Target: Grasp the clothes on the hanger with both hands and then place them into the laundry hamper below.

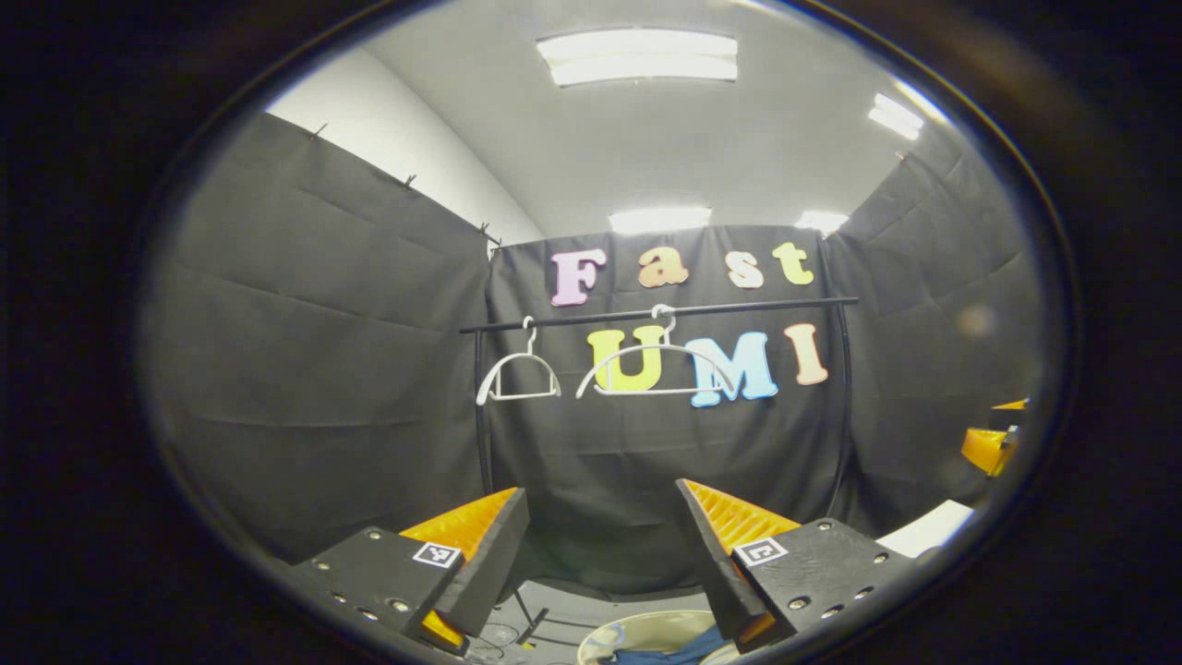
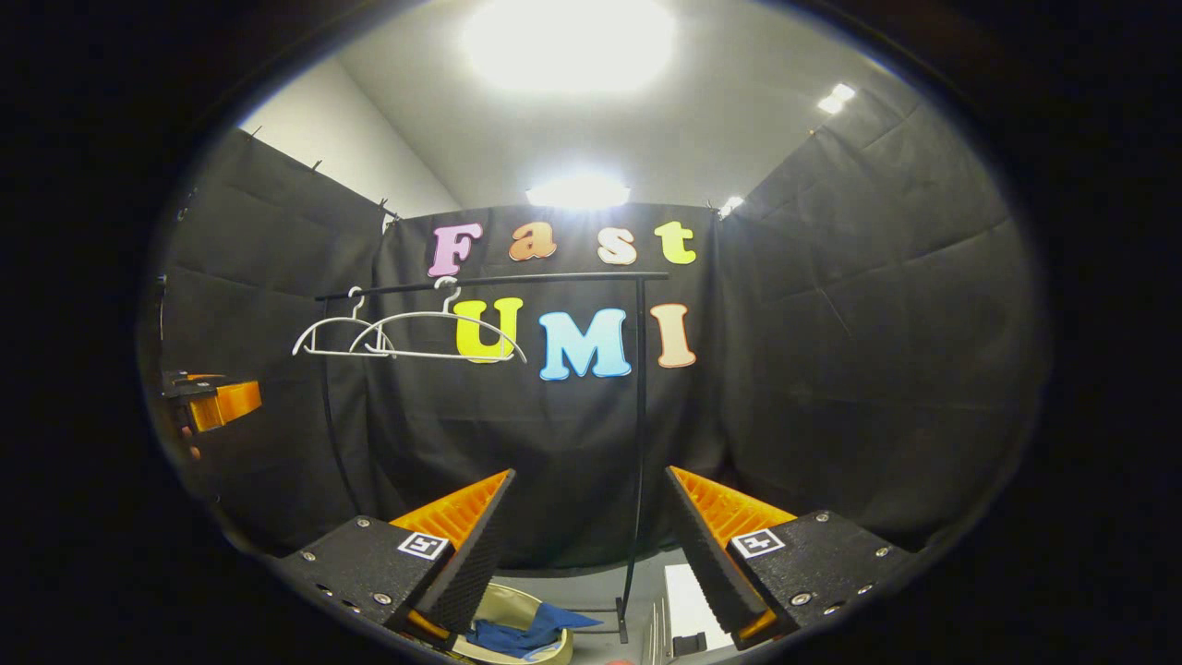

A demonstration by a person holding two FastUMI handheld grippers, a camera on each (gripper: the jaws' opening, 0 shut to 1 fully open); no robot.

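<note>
Two bare white hangers (image 1: 517, 374) (image 1: 654, 369) hang on a black rail (image 1: 660, 312); in the right gripper view the same hangers (image 2: 337, 334) (image 2: 443, 334) hang on the rail (image 2: 489, 281). Blue clothes (image 1: 669, 654) lie in a pale round hamper (image 1: 637, 633) on the floor, seen again as blue cloth (image 2: 526, 631) in the hamper (image 2: 512, 605). My left gripper (image 1: 602, 522) is open and holds nothing. My right gripper (image 2: 586, 513) is open too, with nothing between its fingers. Each gripper appears at the other view's edge (image 1: 993, 443) (image 2: 208, 402).
The rack's black uprights (image 2: 640, 443) (image 1: 481, 416) stand on the grey floor. A white flat object (image 2: 688, 596) lies beside the rack's right foot. Another white object (image 1: 923, 528) shows at the lower right of the left gripper view. Black cloth walls close the booth.
</note>
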